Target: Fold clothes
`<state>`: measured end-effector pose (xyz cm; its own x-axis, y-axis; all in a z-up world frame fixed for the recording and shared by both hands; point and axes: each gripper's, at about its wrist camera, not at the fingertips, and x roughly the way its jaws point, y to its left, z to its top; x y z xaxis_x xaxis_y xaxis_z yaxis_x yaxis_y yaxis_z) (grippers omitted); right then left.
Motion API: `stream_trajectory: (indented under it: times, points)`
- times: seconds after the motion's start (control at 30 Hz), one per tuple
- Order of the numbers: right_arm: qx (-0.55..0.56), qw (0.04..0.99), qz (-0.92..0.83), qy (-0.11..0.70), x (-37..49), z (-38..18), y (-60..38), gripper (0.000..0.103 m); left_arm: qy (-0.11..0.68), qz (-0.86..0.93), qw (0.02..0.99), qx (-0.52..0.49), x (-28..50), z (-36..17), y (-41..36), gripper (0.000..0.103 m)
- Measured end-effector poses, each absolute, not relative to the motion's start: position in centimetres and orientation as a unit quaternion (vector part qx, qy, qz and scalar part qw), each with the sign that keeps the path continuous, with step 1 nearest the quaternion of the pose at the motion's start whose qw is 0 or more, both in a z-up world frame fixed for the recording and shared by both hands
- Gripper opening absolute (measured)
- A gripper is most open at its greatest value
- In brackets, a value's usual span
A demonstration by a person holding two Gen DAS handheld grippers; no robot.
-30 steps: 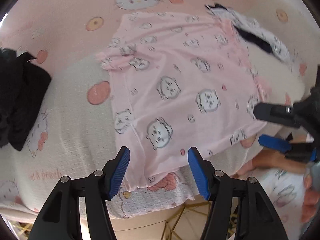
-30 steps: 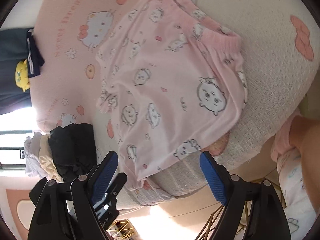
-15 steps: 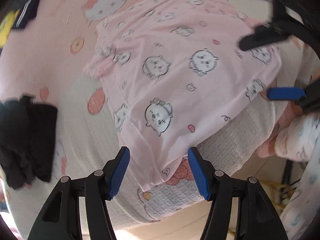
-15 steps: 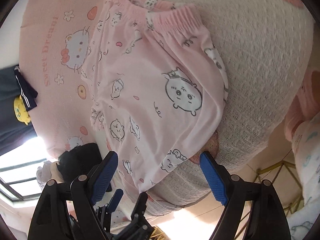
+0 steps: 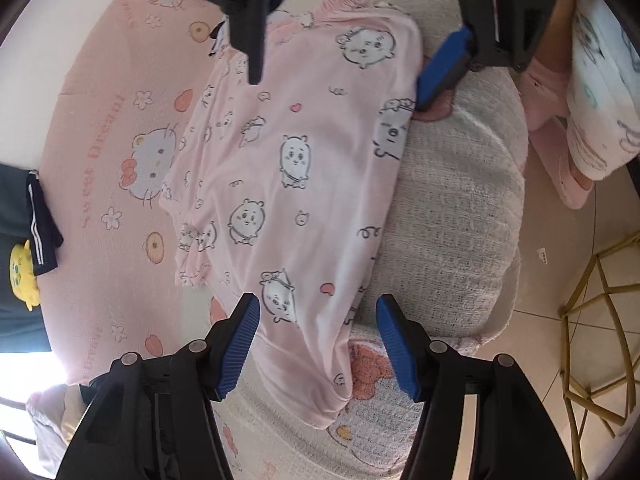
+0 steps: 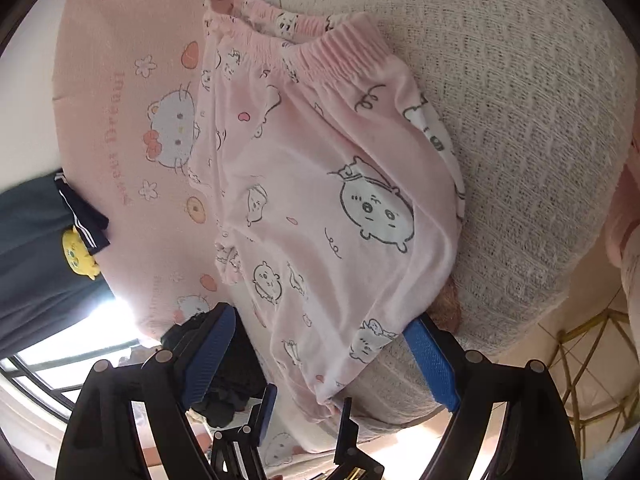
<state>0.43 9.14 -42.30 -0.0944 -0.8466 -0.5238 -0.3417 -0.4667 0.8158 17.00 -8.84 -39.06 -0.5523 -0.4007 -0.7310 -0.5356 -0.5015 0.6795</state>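
Pink pyjama shorts (image 5: 304,184) with cartoon animal prints lie flat on the bed, their lower edge at the mattress edge. My left gripper (image 5: 318,340) is open, its blue pads on either side of the near hem corner and apart from the cloth. At the top of the left wrist view my right gripper (image 5: 340,88) is open over the far end of the same edge. In the right wrist view the shorts (image 6: 320,200) show their gathered waistband (image 6: 340,64), the right gripper (image 6: 320,356) straddles the hem, and the left gripper (image 6: 306,412) sits low behind it.
A white and pink cartoon-cat blanket (image 5: 452,208) covers the bed. A dark blue garment with a yellow figure (image 5: 20,272) lies at the left, and a black pile (image 6: 236,380) sits near it. The person's leg and pink slipper (image 5: 560,120) stand by a gold wire frame (image 5: 600,320).
Both grippers have rolled and dropped closer to the shorts' lower edge. In the left wrist view the right gripper shifted from the right side to the top. Jaws stayed apart.
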Motion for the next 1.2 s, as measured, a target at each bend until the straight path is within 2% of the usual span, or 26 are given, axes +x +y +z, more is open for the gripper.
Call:
stream_trajectory:
  times: [0.1, 0.2, 0.27, 0.3, 0.33, 0.37, 0.4, 0.47, 0.57, 0.63, 0.87, 1.07, 1.2]
  points:
    - [0.630, 0.218, -0.570, -0.481, 0.5, -42.7, 9.1, 0.086, 0.499, 0.732, 0.049, -0.462, 16.9, -38.8, -8.6, 0.058]
    - [0.618, 0.209, -0.543, -0.529, 1.0, -44.0, 10.2, 0.084, 0.500, 0.739, 0.050, -0.448, 16.8, -38.6, -8.1, 0.058]
    - [0.621, 0.197, -0.524, -0.548, 1.2, -44.7, 11.1, 0.068, 0.504, 0.741, 0.050, -0.441, 16.8, -38.7, -7.5, 0.058]
    - [0.629, 0.189, -0.521, -0.545, 1.4, -45.0, 11.5, 0.048, 0.506, 0.741, 0.050, -0.438, 16.8, -38.8, -7.2, 0.058]
    - [0.641, 0.177, -0.520, -0.536, 1.6, -45.4, 11.8, 0.020, 0.508, 0.742, 0.050, -0.434, 16.8, -38.9, -7.0, 0.058]
    - [0.656, 0.162, -0.520, -0.523, 2.0, -45.9, 12.1, 0.004, 0.511, 0.743, 0.051, -0.430, 16.8, -38.9, -6.7, 0.058]
    - [0.656, 0.158, -0.515, -0.529, 2.3, -46.4, 12.2, 0.000, 0.517, 0.742, 0.052, -0.423, 16.8, -39.0, -6.5, 0.058]
    - [0.651, 0.158, -0.499, -0.549, 2.8, -47.0, 12.4, 0.000, 0.530, 0.741, 0.057, -0.409, 16.8, -39.1, -6.1, 0.058]
    - [0.651, 0.172, -0.514, -0.532, 2.3, -46.1, 12.3, 0.000, 0.532, 0.746, 0.070, -0.396, 16.6, -39.0, -5.8, 0.058]
    - [0.636, 0.190, -0.522, -0.537, 1.9, -45.2, 12.2, 0.006, 0.526, 0.748, 0.073, -0.398, 16.2, -38.9, -5.9, 0.058]
    - [0.609, 0.244, -0.542, -0.524, 0.7, -42.5, 11.1, 0.006, 0.541, 0.750, 0.067, -0.375, 16.1, -39.4, -6.1, 0.058]
    - [0.629, 0.236, -0.539, -0.508, 0.6, -43.4, 11.0, 0.006, 0.572, 0.742, 0.014, -0.349, 15.5, -40.0, -6.6, 0.058]
    - [0.639, 0.232, -0.545, -0.491, 0.4, -43.6, 11.7, 0.006, 0.553, 0.748, -0.004, -0.366, 15.1, -40.2, -7.6, 0.058]
